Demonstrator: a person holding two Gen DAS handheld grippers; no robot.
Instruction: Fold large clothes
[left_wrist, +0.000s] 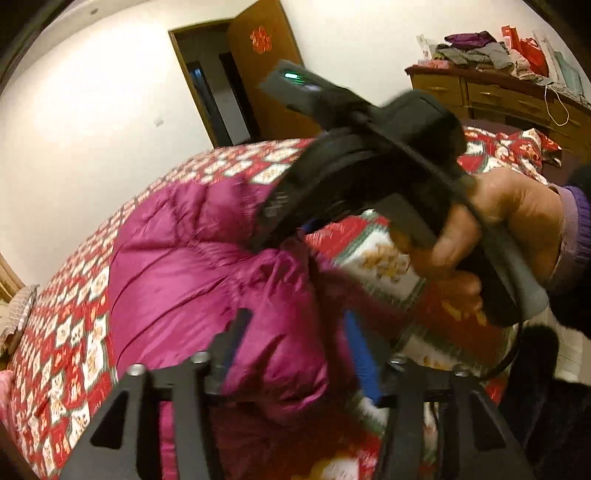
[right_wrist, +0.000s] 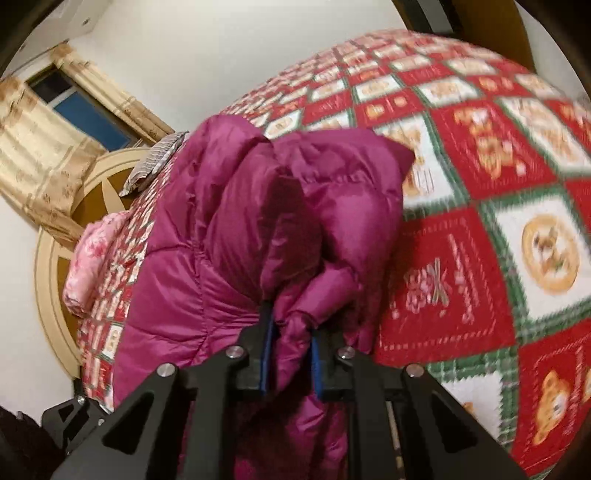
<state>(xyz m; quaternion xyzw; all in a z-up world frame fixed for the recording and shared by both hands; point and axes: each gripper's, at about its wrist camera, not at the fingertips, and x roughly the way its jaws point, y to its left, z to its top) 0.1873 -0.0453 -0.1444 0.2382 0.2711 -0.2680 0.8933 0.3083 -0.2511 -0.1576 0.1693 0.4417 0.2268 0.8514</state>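
Right jaws clenched on a fold of the magenta puffer jacket; left jaws spread wide around it.

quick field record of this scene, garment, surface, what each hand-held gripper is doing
garment: magenta puffer jacket, bunched and partly lifted
surface: bed with red, white and green patchwork quilt
right hand-held gripper: shut on a pinched fold of the jacket
left hand-held gripper: fingers wide apart either side of the jacket fabric, not clamped
right hand: grips the right gripper's handle, seen from the left wrist
background: wooden dresser piled with clothes, open door
image quality: motion blur
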